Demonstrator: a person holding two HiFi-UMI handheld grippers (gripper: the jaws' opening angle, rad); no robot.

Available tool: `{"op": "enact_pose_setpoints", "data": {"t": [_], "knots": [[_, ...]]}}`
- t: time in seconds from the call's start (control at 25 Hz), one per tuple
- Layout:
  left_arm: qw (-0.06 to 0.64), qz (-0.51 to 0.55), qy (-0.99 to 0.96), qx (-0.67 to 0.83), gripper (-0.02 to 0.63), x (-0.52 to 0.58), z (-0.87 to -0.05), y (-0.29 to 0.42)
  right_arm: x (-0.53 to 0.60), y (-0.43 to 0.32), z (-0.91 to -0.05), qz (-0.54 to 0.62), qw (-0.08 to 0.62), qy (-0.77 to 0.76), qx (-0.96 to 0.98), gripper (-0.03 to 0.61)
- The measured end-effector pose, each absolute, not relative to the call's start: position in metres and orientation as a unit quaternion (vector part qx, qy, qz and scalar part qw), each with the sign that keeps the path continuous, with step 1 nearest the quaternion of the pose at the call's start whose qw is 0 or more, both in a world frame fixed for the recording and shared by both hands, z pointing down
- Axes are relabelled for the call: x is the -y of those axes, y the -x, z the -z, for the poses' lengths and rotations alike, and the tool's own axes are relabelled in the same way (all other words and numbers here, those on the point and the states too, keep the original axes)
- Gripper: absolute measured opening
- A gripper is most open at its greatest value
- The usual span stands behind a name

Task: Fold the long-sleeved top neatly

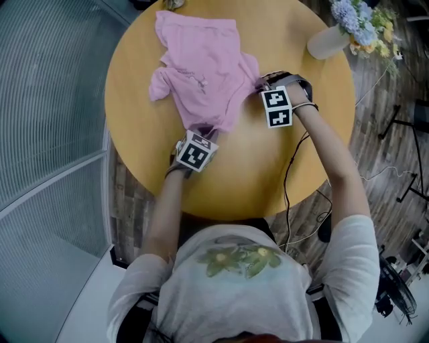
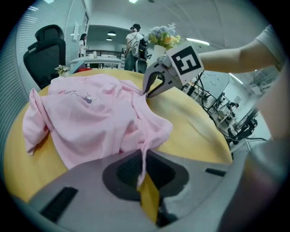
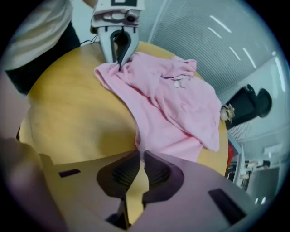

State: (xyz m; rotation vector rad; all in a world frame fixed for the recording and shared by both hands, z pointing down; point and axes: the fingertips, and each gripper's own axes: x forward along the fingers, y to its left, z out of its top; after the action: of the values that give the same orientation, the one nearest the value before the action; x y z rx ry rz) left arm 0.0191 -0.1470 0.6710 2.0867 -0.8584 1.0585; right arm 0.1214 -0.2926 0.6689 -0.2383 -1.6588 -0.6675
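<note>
A crumpled pink long-sleeved top (image 1: 201, 67) lies on the far half of the round yellow table (image 1: 268, 167). My left gripper (image 1: 203, 130) is at the top's near edge, shut on a thin pinch of the fabric. In the left gripper view the pink top (image 2: 90, 118) runs down into the closed left gripper (image 2: 144, 156). My right gripper (image 1: 263, 84) stands at the top's right edge, shut on the cloth. The right gripper view shows the pink top (image 3: 176, 99) tapering into the closed right gripper (image 3: 139, 152), with the left gripper (image 3: 120, 63) across the garment.
A pale vase (image 1: 328, 41) with blue and yellow flowers (image 1: 365, 23) stands at the table's far right edge. A small object (image 1: 175, 4) sits at the far rim. A black cable (image 1: 291, 174) hangs off the near right side. An office chair (image 2: 45, 45) stands behind the table.
</note>
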Motion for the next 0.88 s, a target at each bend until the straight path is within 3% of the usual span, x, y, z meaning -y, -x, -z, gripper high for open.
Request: {"op": "enact_pose_setpoints", "data": {"t": [0.24,0.56,0.88], "knots": [[0.23,-0.399,-0.804,0.376,0.032,0.163,-0.636,0.015,0.29,-0.107,-0.598,0.163,0.508,-0.093,0.841,0.044],[0.123,-0.267,-0.813,0.502,0.032,0.22,-0.488,0.077,0.279,-0.1,-0.476,0.069,0.346,-0.285,0.891,0.042],[0.002,-0.181,-0.841,0.509,0.031,0.236,-0.345,0.079,0.277,-0.107,-0.354,0.044,0.224,-0.433,0.872,0.04]]}}
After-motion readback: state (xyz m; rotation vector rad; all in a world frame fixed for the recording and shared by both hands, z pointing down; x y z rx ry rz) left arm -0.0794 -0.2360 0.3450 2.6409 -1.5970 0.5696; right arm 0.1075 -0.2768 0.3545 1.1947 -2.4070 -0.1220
